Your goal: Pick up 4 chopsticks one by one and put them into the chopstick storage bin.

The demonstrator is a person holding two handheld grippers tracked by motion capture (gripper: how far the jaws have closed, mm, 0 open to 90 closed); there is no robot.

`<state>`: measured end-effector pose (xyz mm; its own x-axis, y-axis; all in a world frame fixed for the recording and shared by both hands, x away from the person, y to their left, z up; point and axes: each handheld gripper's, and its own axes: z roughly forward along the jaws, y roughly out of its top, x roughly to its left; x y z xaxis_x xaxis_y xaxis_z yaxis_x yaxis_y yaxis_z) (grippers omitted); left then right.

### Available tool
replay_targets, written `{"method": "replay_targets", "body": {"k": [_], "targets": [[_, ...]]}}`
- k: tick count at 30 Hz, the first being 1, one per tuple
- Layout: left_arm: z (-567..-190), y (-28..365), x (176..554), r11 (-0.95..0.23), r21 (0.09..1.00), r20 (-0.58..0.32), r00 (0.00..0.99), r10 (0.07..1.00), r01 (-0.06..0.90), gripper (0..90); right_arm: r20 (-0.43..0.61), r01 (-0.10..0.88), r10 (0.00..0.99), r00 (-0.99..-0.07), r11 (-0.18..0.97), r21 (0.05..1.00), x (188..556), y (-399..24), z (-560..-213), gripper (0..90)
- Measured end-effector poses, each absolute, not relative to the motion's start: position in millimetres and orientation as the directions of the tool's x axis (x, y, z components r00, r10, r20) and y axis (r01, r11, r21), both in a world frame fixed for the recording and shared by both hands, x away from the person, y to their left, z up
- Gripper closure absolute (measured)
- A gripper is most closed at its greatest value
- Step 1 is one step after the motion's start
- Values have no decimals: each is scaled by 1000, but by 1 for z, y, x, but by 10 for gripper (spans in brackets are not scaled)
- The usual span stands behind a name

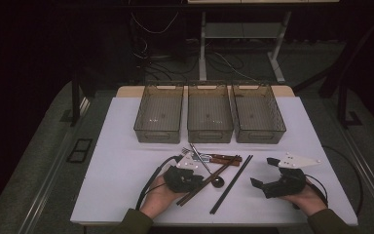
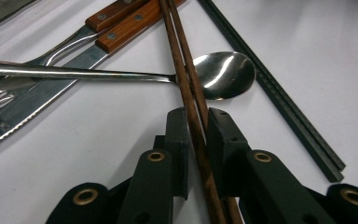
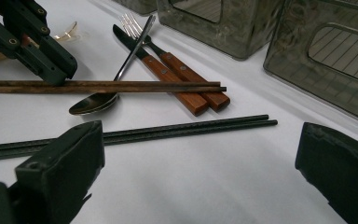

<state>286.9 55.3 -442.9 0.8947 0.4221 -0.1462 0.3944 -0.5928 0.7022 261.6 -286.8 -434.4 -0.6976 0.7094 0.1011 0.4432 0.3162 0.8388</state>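
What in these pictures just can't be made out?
- Brown chopsticks: near ends run off the bottom edge of the left gripper view, behind the left gripper, whose jaws clamp them.
- Knife and fork: tips cut off by that view's left edge.
- Black chopsticks: one end hidden behind the open right gripper jaw.
- Three baskets: high view too dark to tell whether anything small lies inside.

A white bench (image 1: 117,146) carries three clear bins (image 1: 210,118) in a row. Just before the middle bin lie brown chopsticks (image 1: 209,179), black chopsticks (image 1: 232,184), a spoon (image 1: 217,181), knife (image 1: 226,161) and fork (image 1: 187,151).
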Motion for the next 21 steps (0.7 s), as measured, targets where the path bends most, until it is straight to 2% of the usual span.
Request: {"method": "replay_targets", "body": {"k": [15,21], "targets": [[-446,52,284,-632,688,-54,894,446,357,759,101,443,710,-697,316,839,261,-287,-434,14],[-446,51,283,-635,688,-31,889,456,350,791,102,444,712,-695,314,839,262,-287,-434,14]]}}
